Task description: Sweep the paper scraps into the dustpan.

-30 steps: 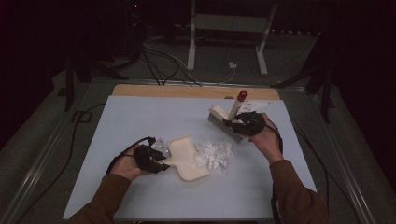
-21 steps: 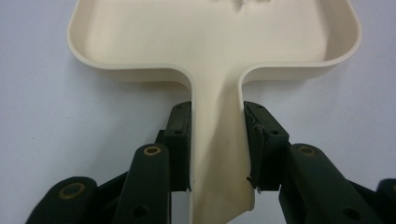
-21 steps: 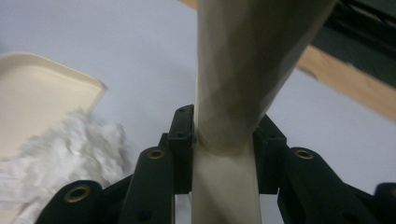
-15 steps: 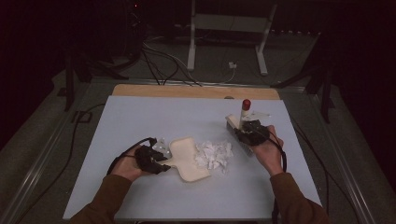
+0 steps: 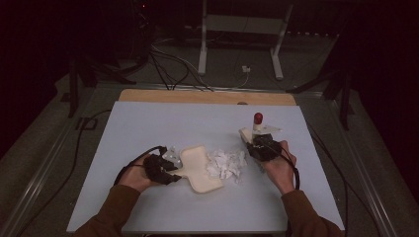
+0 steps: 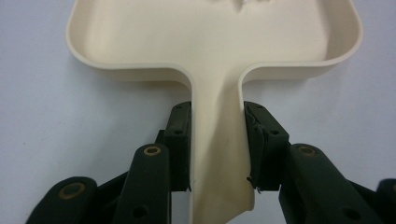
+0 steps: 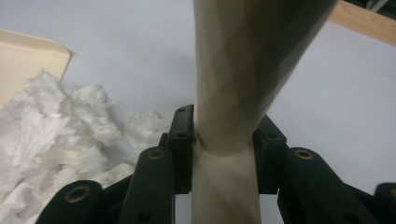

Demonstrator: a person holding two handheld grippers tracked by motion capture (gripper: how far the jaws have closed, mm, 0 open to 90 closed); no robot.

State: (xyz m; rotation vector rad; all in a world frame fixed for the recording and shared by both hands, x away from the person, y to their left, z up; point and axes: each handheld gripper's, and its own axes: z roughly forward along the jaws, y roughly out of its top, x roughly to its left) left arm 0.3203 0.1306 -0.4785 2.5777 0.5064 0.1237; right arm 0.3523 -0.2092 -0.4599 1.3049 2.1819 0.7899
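A cream dustpan [image 5: 200, 168] lies on the table, its mouth toward a pile of crumpled white paper [image 5: 226, 164]. My left gripper [image 5: 165, 168] is shut on the dustpan's handle [image 6: 217, 140]; in the left gripper view the jaws [image 6: 217, 144] clamp it from both sides, and the pan [image 6: 215, 42] spreads beyond. My right gripper [image 5: 258, 142] is shut on a cream brush handle [image 7: 224, 93] that stands nearly upright with a red tip [image 5: 258, 117]. The paper pile [image 7: 56, 130] sits to the left of the right gripper [image 7: 224, 135].
The light grey tabletop [image 5: 148, 128] has a wooden strip [image 5: 207, 96] along its far edge. Cables [image 5: 173, 74] and a metal stand [image 5: 237, 29] are on the floor behind. A dustpan corner [image 7: 23, 60] shows beyond the paper.
My right gripper has drawn nearer to the person, to the right of the paper, and the brush has turned upright with its red tip up. The left gripper and dustpan stayed put.
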